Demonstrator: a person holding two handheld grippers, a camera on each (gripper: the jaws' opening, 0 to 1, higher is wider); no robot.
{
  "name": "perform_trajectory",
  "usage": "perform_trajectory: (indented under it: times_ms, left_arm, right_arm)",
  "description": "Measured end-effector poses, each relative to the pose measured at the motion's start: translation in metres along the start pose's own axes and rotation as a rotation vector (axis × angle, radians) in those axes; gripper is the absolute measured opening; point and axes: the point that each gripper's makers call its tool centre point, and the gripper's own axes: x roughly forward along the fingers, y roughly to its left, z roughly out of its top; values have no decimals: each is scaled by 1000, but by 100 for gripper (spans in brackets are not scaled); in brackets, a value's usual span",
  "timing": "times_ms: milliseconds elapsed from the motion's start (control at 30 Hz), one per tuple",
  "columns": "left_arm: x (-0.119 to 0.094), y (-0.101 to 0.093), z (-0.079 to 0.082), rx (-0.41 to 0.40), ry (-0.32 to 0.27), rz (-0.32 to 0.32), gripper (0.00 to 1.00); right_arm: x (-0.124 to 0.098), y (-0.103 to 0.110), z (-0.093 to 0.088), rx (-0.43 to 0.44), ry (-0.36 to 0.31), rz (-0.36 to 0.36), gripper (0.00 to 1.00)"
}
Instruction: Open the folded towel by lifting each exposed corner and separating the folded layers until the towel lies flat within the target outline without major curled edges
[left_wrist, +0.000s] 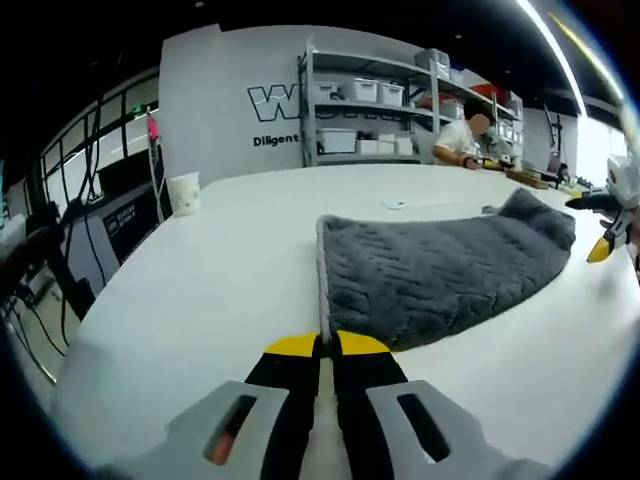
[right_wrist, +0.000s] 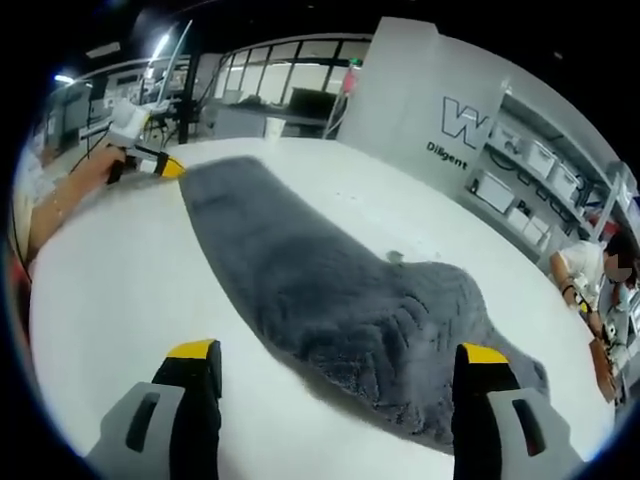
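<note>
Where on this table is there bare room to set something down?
The white table is bare between the paper cup and the grey towel, and along the near edge by the left gripper. The towel's far end, by the right gripper, is more crowded.

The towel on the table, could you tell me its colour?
Dark grey towel, best in the right gripper view.

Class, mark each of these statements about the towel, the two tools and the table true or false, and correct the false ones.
1. The towel is grey. True.
2. The left tool has its jaws spread wide. False: its jaws are closed together, at the towel's near edge.
3. The right tool is open. True.
4. A paper cup stands on the white table. True.
5. The towel is red and rolled up. False: it lies spread along the table.
</note>
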Motion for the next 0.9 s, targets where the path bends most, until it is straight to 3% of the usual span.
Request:
perform_trajectory:
  times_ms: [900]
  left_arm:
    - [-12,47,-7,-63,7,116,4]
  right_arm:
    - [-2,-2,-2,6,4,-1,95]
